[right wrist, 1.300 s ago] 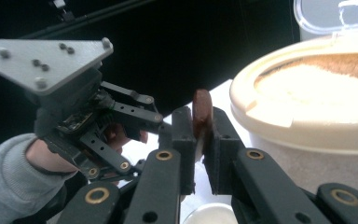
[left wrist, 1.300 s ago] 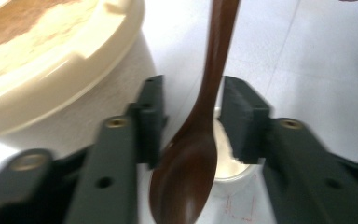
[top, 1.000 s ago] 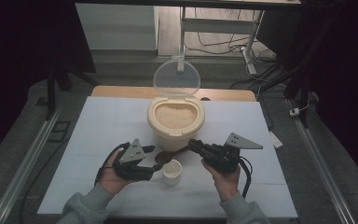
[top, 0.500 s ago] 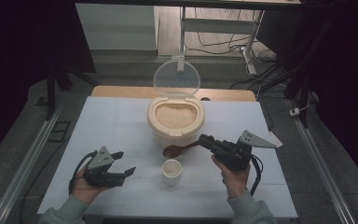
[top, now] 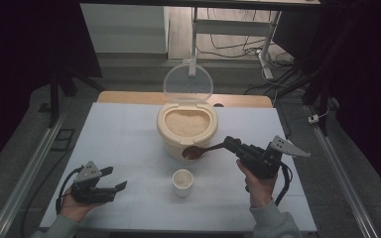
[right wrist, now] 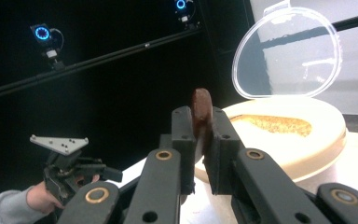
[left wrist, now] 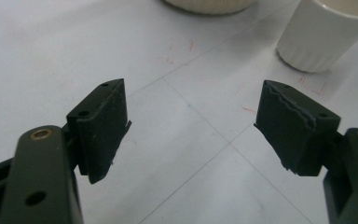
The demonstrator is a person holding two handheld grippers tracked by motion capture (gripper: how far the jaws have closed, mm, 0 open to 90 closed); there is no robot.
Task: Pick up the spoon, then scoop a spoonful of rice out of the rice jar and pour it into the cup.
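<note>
A cream container full of rice stands mid-table with its clear lid raised. In front of it sits a small white cup. My right gripper is shut on the handle of a brown wooden spoon, whose bowl hovers by the container's front wall. In the right gripper view the spoon stands edge-on between the jaws. My left gripper rests low at the front left; its jaws have just been opening and nothing is between them. The left gripper looks across the table to the cup.
The white table ends at a wooden strip behind the container. Metal rails run along both sides, and a stand with cables is on the floor beyond. In the right gripper view the other hand's gripper shows far left.
My left gripper has drawn away from the cup to the front left and opened wider. My right gripper has carried the spoon a little right and up.
</note>
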